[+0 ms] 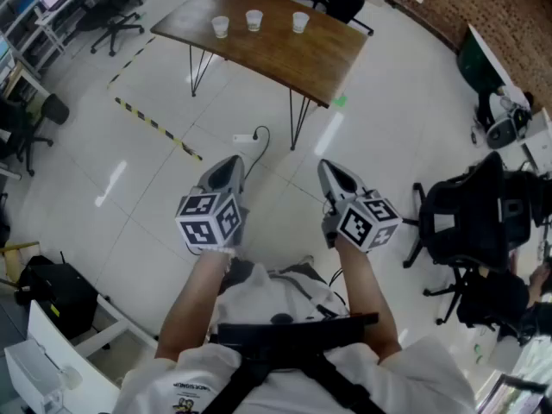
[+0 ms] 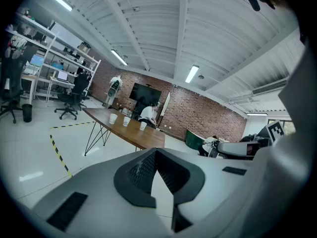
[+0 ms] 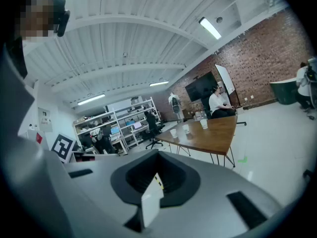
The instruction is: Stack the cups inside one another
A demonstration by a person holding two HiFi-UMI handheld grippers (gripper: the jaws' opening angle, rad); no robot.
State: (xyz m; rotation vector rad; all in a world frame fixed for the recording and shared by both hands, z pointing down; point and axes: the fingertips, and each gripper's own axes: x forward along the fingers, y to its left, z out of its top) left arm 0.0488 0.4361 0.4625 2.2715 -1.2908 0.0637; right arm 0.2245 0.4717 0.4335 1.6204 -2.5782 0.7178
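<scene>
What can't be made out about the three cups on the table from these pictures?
- Whether the cups are empty: too small and far off in all three views.
- Their rims and any print: blurred in both gripper views.
- Far legs of the table: head view, hidden under its top.

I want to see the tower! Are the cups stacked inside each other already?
No, the three cups stand apart in a row on the wooden table.

- 3 cups (image 1: 254, 21), all on the one wooden surface (image 1: 293, 59)
- 2 claws: left claw (image 1: 229, 166) and right claw (image 1: 333, 174)
- 2 marker cubes (image 1: 210, 221), one per claw
- 2 yellow-black tape strips (image 1: 155, 126) on the floor
- 1 power strip (image 1: 244, 138) down there too
</scene>
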